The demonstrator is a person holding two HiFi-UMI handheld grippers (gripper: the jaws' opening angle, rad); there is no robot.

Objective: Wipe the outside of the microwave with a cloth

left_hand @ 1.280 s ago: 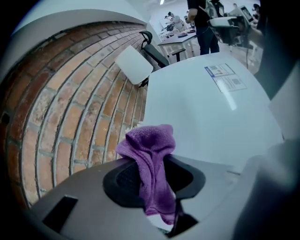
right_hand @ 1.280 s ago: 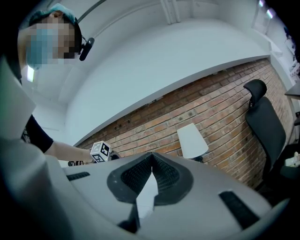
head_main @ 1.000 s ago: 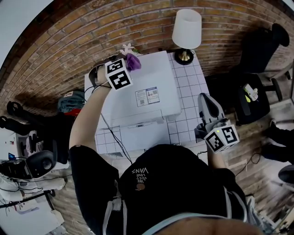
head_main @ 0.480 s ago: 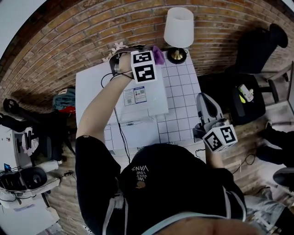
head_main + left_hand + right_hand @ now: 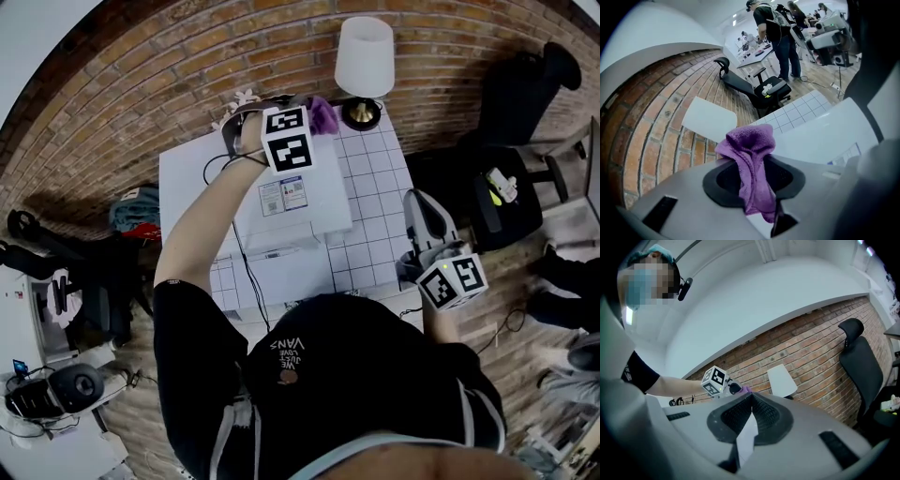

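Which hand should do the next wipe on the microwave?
Left. The left tongs are shut on the purple cloth at the microwave's far top edge. The right tongs are shut on nothing, off to the side.

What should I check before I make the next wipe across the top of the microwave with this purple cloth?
1. Cloth gripped: ok. The left gripper is shut on the purple cloth.
2. Cloth touching the microwave: cannot tell. It sits at the back right corner of the top.
3. Room around the cloth: not ok. The lamp has its base right beside it.
4. Right gripper out of the way: ok. It is shut on nothing, by the table's right edge, away from the microwave.
5. Wipe path free: not ok. A black cable trails across the microwave.
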